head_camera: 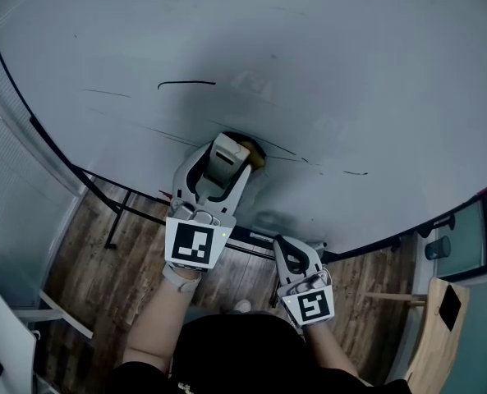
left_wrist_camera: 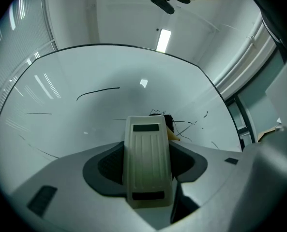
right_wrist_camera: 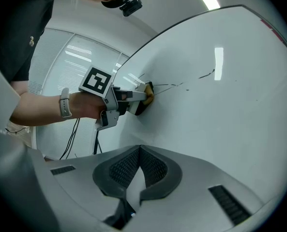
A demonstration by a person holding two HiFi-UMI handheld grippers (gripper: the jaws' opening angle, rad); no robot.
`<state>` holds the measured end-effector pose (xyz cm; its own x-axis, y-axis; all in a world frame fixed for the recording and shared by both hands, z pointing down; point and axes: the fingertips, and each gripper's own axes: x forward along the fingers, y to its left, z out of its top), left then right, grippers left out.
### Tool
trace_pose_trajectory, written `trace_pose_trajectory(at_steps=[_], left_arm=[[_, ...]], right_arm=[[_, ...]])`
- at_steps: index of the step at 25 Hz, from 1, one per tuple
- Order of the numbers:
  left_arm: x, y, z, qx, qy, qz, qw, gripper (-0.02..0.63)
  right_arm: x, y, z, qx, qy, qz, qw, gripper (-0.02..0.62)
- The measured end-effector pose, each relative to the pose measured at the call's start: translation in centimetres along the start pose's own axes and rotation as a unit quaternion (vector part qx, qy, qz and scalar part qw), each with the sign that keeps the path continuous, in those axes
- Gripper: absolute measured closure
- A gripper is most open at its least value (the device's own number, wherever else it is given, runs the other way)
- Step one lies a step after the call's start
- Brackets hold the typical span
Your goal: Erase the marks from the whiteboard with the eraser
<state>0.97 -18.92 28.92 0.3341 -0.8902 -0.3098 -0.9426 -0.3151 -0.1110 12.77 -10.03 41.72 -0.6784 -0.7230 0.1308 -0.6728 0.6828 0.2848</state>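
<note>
My left hand-held gripper (head_camera: 225, 171) is clamped on the eraser (left_wrist_camera: 148, 163), whose far end presses the whiteboard (head_camera: 350, 72) at a black scribble (left_wrist_camera: 158, 114). A curved mark (head_camera: 186, 83) lies beyond it, leftward. My right hand-held gripper (right_wrist_camera: 139, 170) sits lower, jaws closed on nothing.

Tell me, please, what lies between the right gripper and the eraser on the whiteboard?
Only bare whiteboard: in the right gripper view, no marks or objects sit between the right gripper and the eraser.

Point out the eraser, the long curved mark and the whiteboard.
eraser (left_wrist_camera: 148, 163): left gripper view, its ribbed back.
long curved mark (head_camera: 186, 83): head view, middle of the stroke.
whiteboard (head_camera: 366, 64): head view, bare surface.
</note>
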Motion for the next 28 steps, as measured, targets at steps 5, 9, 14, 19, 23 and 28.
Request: trace_pose_trajectory(at_steps=[5,9,14,19,23,28], left_arm=[[-0.4,1.7,0.4,0.008,0.005,0.000,1.0000,0.342],[-1.3,7.2,1.2,-0.014,-0.009,0.049,0.9987,0.341],[-2.1,13.3,3.5,0.002,-0.033,0.083,0.9960,0.341],[-1.8,16.3,6.0,-0.013,-0.063,0.094,0.9935,0.341],[-0.5,14.5,8.3,-0.006,-0.085,0.072,0.9937,0.342],[1.2,9.6,10.1,0.044,-0.097,0.050,0.9930,0.342]], right_arm=[[1.0,0.9,0.9,0.001,-0.006,-0.001,1.000,0.568],[2.0,1.8,1.3,0.001,-0.003,-0.002,1.000,0.568],[3.7,2.8,2.4,0.002,-0.010,-0.007,1.000,0.568],[5.2,3.5,3.5,-0.002,-0.023,-0.008,1.000,0.568],[5.2,3.6,3.9,-0.003,-0.026,-0.010,1.000,0.568],[3.8,2.4,3.8,0.001,-0.029,-0.027,0.999,0.568]])
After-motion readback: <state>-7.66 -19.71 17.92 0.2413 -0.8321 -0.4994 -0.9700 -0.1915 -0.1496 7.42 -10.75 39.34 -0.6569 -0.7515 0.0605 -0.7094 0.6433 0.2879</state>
